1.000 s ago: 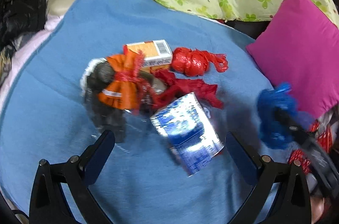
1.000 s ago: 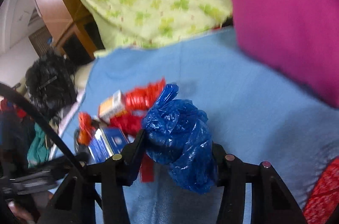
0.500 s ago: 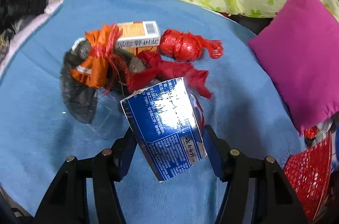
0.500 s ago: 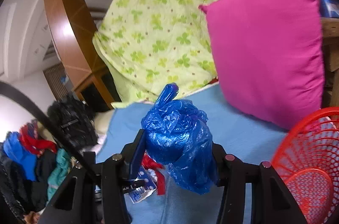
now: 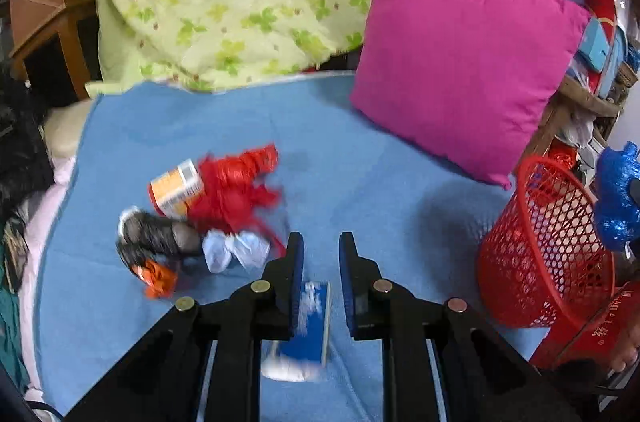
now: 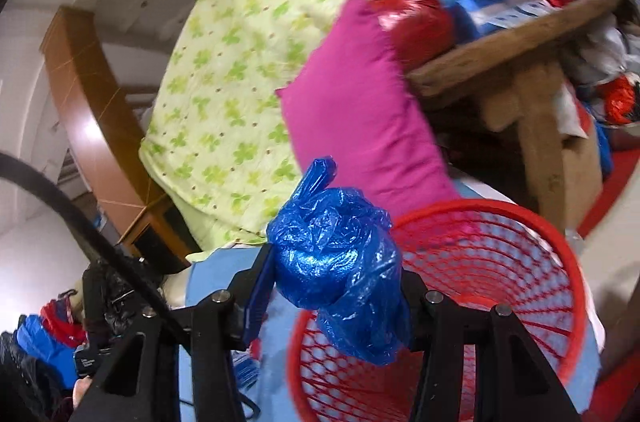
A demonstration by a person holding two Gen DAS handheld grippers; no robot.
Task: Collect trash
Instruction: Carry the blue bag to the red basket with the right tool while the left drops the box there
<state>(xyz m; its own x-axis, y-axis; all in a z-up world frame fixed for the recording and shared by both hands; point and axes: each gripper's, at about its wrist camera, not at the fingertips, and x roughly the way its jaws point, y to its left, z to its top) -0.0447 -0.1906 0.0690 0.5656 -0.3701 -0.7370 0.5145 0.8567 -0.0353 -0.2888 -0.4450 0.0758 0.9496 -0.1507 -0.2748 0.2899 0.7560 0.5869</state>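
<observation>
Now the left gripper (image 5: pixel 320 250) has its jaws drawn in close, with a blue-and-white carton (image 5: pixel 310 322) standing edge-on between the fingers, low near their base — blurred, so whether the pads press it I cannot tell. It hangs above the blue blanket (image 5: pixel 360 174). The right gripper (image 6: pixel 336 286) is part-open and clamped on a crumpled blue plastic bag (image 6: pixel 340 262), held just over the near rim of the red mesh basket (image 6: pixel 500 262). Remaining trash lies in a heap on the blanket — an orange box (image 5: pixel 176 188), red plastic bag (image 5: pixel 236 186), white wad (image 5: pixel 234 250), dark wrapper (image 5: pixel 156 234). A pink pillow (image 5: pixel 460 62) leans beside the basket.
</observation>
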